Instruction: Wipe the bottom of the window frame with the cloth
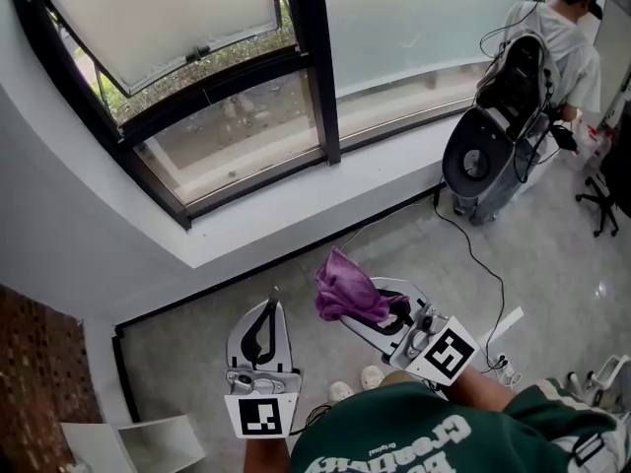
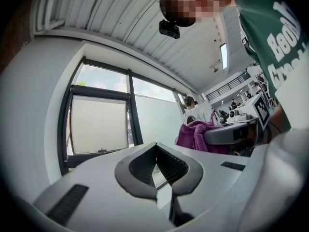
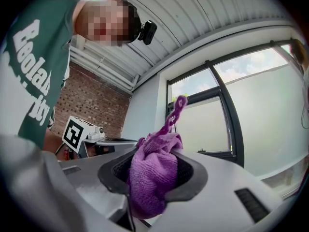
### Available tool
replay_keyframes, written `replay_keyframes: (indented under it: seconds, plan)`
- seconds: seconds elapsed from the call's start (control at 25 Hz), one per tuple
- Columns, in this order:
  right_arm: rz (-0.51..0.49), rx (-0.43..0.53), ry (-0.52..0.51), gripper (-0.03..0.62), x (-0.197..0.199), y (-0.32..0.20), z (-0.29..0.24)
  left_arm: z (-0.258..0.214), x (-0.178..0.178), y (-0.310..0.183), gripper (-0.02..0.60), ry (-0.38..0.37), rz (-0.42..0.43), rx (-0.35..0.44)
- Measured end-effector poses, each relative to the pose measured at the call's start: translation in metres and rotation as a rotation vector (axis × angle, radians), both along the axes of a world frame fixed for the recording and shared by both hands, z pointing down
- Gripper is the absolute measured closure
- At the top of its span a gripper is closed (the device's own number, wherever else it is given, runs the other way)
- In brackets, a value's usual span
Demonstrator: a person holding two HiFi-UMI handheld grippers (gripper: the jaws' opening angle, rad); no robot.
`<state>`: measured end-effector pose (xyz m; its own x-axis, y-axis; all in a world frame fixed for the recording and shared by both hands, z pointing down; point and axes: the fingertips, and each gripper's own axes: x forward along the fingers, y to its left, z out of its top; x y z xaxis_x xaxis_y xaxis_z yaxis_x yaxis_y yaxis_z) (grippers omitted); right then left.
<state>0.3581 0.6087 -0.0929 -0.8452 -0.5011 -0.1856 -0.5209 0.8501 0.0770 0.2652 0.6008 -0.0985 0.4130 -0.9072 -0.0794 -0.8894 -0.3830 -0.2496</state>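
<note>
Right tool (image 1: 375,318) lower centre, clamped on purple cloth (image 1: 345,289); left tool (image 1: 268,313) pinched shut, empty. Window frame bottom (image 1: 256,187) above both, slanting lower-left to upper-right.

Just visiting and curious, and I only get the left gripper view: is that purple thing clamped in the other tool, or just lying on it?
Observer: Clamped. The right gripper view shows the right gripper shut on the purple cloth, bunched between its jaws.
Operator: Is it touching the window?
Observer: No. In the head view the cloth is held short of the white sill, apart from the window frame's bottom rail.
Operator: Anything underfoot?
Observer: A black cable runs across the floor from beside a grey machine.
</note>
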Motion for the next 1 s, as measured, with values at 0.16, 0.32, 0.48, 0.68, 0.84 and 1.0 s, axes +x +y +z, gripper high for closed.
replay_keyframes:
  seconds: [0.16, 0.32, 0.48, 0.68, 0.84, 1.0]
  plan:
    - [-0.026, -0.009, -0.006, 0.441, 0.004, -0.006, -0.001, 0.001, 0.003, -0.005, 0.572, -0.018, -0.029, -0.012]
    - [-0.044, -0.012, -0.015, 0.441, 0.007, -0.007, 0.001, 0.002, 0.005, -0.004, 0.572, -0.009, -0.043, -0.003]
    - [-0.064, -0.008, -0.016, 0.441, 0.007, -0.007, 0.003, 0.003, 0.005, -0.003, 0.572, -0.018, -0.059, 0.002]
    - [-0.094, 0.001, -0.008, 0.441, 0.008, -0.008, 0.006, 0.001, 0.009, -0.004, 0.572, 0.021, -0.083, 0.012]
    - [-0.102, -0.003, -0.017, 0.441, 0.013, -0.004, 0.009, 0.0, 0.013, 0.0, 0.572, 0.026, -0.099, 0.021]
    - [-0.117, -0.002, -0.026, 0.441, 0.01, -0.006, 0.01, -0.001, 0.011, 0.001, 0.572, 0.027, -0.11, 0.02]
